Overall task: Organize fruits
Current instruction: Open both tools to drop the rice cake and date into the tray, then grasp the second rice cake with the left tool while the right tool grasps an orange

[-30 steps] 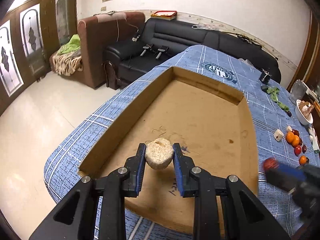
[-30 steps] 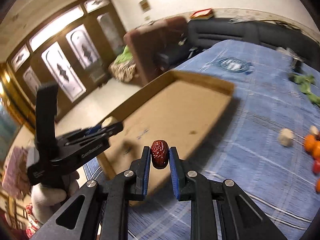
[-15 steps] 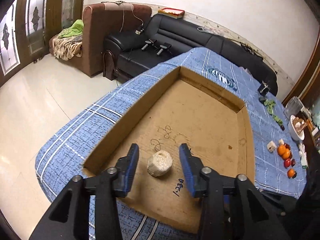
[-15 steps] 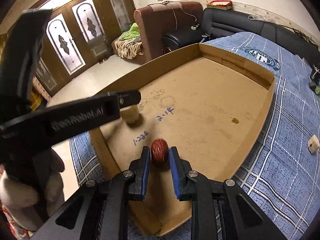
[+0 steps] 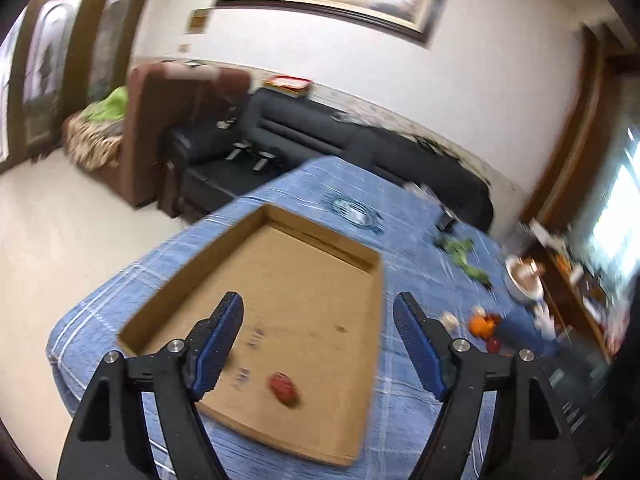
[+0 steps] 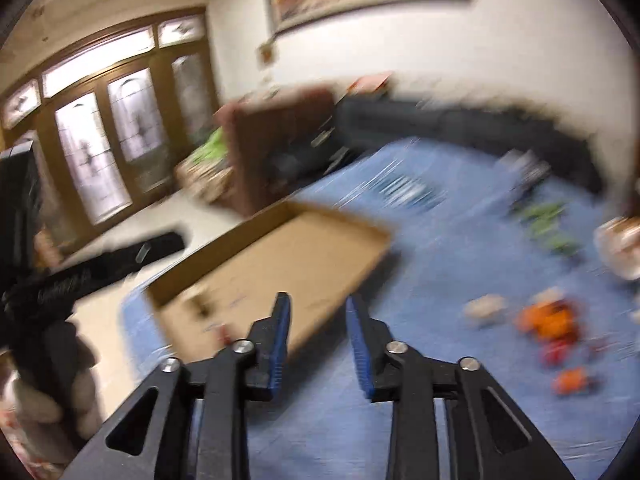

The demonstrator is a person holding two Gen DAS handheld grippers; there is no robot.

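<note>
Left gripper [image 5: 318, 344], jaws opening and empty, has let go its pale lump and lifted; a red date [image 5: 284, 388] lies near the cardboard tray's [image 5: 372, 320] near edge. Right gripper [image 6: 318, 336], also opening with nothing between its pads, has released that date, so both head for the remaining fruits [image 6: 550, 322] by the table's right edge.

Matt cardboard tray [image 5: 312, 280] on blue cloth [image 5: 400, 208], apparently woven.

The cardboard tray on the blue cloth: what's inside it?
In the cardboard tray, one red fruit lies near the front edge. The left gripper's finger covers the near-left corner, so anything there is hidden.
</note>
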